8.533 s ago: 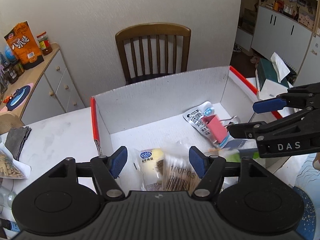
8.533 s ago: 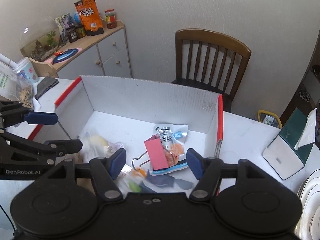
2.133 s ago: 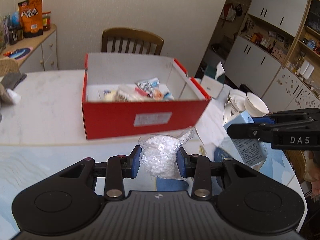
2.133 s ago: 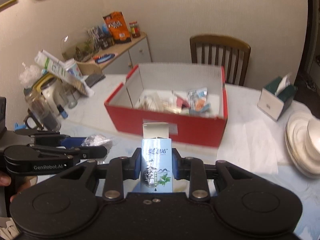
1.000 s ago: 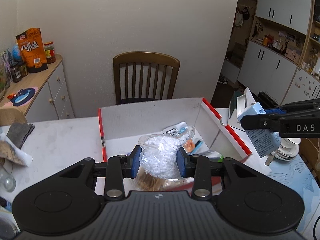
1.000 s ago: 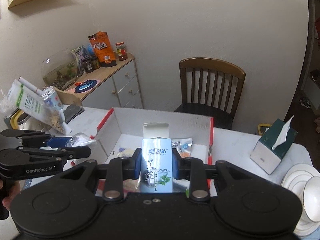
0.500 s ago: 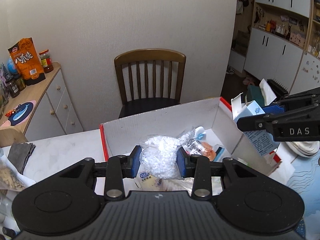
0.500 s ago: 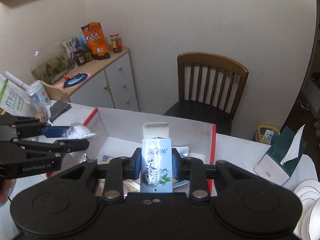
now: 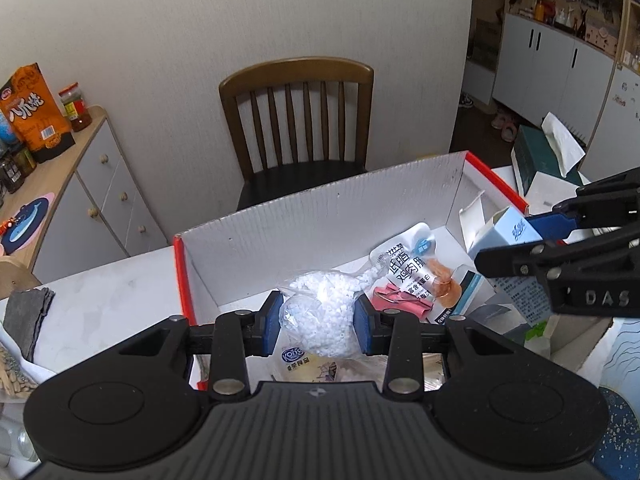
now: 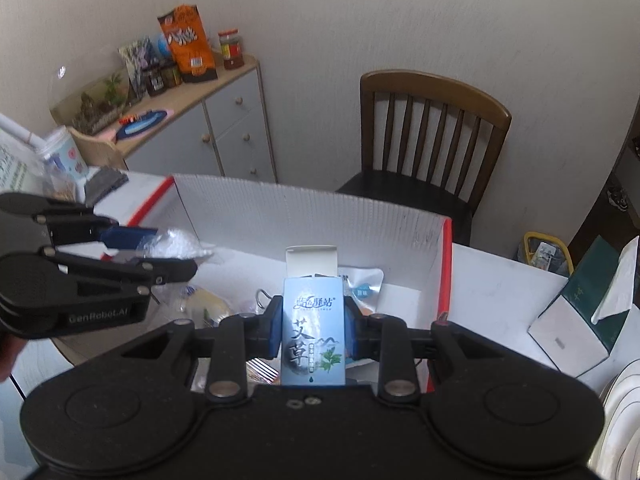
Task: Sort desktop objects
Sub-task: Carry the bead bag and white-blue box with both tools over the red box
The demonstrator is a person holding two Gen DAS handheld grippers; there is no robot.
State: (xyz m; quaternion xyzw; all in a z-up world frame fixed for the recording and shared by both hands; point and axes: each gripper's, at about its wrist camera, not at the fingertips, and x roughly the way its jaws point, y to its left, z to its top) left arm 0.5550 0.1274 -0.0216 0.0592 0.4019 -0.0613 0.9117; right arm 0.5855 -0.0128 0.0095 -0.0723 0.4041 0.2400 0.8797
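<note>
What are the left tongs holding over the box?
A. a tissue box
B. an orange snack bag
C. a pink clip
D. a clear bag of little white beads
D: the left tongs are squeezed shut on a clear bag of little white beads, held above the red box, while the right tongs hold a small blue carton.

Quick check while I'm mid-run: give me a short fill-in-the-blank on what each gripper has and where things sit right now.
1. The left gripper is shut on a clear bag of small ____ beads.
2. The right gripper grips a light blue carton whose top flap is ____.
3. Both held things hang over the red box with ____ inner walls.
4. Behind the box stands a wooden ____.

Missing words: white; open; white; chair
</note>
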